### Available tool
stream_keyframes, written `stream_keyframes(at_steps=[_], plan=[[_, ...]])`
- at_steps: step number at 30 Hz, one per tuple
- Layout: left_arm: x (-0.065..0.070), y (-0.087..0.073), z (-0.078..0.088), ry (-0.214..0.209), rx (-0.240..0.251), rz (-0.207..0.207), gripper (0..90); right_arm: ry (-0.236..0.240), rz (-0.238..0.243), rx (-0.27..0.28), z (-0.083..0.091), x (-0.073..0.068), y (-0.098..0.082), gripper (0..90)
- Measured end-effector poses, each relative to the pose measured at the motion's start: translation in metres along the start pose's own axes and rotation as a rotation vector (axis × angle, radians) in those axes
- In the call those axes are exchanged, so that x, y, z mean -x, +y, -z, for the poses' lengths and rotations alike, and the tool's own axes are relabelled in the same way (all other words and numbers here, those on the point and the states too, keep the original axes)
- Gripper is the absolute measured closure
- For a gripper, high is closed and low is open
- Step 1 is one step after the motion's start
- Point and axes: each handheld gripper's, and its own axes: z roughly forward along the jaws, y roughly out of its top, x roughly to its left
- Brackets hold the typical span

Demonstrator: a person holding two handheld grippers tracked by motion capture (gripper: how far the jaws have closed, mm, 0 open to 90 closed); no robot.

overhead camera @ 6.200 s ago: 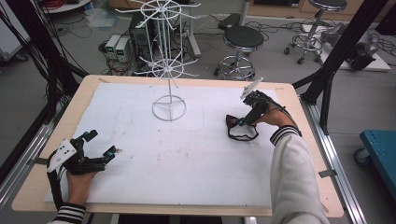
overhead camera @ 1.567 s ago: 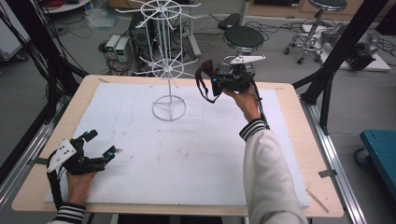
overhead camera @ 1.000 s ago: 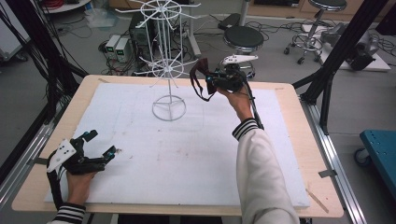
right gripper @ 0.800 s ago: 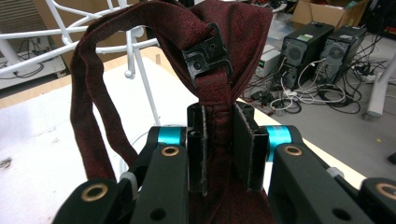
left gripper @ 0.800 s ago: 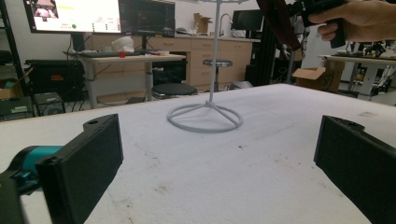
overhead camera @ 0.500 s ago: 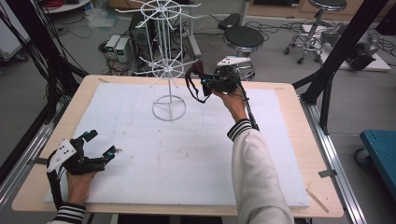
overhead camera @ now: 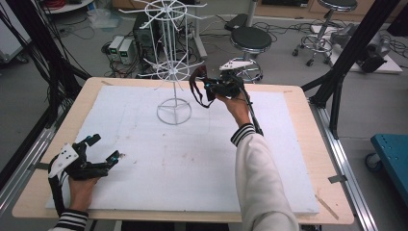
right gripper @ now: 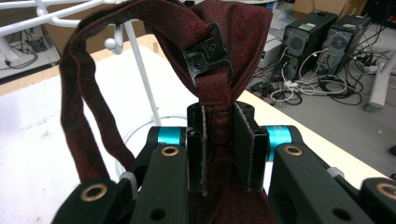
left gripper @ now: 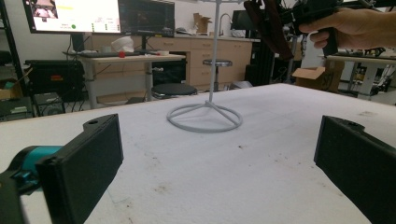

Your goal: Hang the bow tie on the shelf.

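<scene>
Both tongs are black-bodied. The left tongs (overhead camera: 103, 151) carry a pale grey three-cornered plate on top and teal accents near the tips; the right tongs (overhead camera: 204, 84) wear the same plate. Up close, teal collars, brass-ringed screw holes and flat black pads (right gripper: 246, 149) show. White sleeve (overhead camera: 262, 183) with a striped black-and-white cuff.

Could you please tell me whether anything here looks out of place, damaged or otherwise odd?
Nothing stands out. The white wire rack stands upright on the white foam-covered table, the right gripper holds the dark red fabric strap up beside the rack's arms, and the left gripper rests open on the table.
</scene>
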Motion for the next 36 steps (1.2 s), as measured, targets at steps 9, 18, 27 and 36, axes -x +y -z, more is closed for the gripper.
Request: stream_keyframes(at_steps=[9, 18, 27, 36], plan=[[0.000, 0.000, 0.000, -0.001, -0.002, -0.003, 1.7, 0.005, 0.003, -0.013, -0.007, -0.002, -0.003, 75.0], [0.001, 0.000, 0.000, 0.001, -0.003, -0.005, 1.7, 0.002, 0.049, -0.045, -0.008, -0.005, -0.005, 32.0], [0.000, 0.000, 0.000, 0.001, -0.001, -0.002, 1.7, 0.023, 0.059, -0.062, -0.006, -0.012, -0.006, 0.7], [0.000, 0.000, 0.000, 0.002, -0.001, -0.002, 1.7, 0.011, 0.086, -0.046, 0.017, -0.023, -0.003, 0.8]])
